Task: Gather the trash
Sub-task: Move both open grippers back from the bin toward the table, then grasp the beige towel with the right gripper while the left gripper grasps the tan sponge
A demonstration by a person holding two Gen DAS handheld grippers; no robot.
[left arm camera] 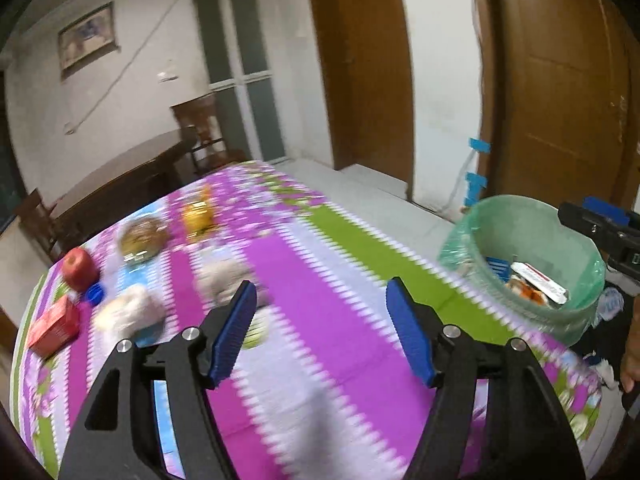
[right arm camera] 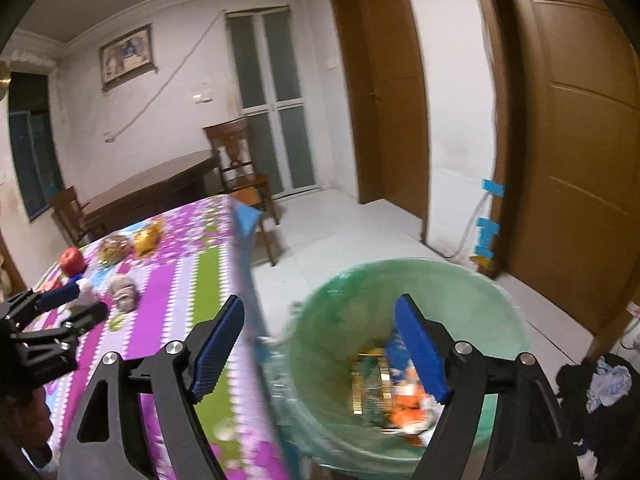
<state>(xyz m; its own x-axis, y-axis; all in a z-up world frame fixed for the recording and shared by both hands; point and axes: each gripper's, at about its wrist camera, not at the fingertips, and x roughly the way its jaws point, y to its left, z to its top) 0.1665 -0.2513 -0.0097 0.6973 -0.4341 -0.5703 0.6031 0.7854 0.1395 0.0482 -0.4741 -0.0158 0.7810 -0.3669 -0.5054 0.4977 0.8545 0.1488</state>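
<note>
Bin (right arm camera: 420, 292) lined in green stood beside the table (left arm camera: 320, 280), wrappers (right arm camera: 400, 396) inside; right gripper (right arm camera: 320, 344) hung spread and empty above it, left gripper (left arm camera: 320, 320) likewise released over the cloth

Motion blur smears the purple, green and white striped cloth on the desk (left arm camera: 320, 280), so its flower print cannot be made out. The 2 pale crumpled lumps (left arm camera: 128, 314) there are too smeared to identify. Inside the green plastic-lined bin (right arm camera: 460, 280), the orange and gold wrappers (right arm camera: 400, 392) blur together, partly hidden behind the right tool's (right arm camera: 320, 344) blue finger
</note>
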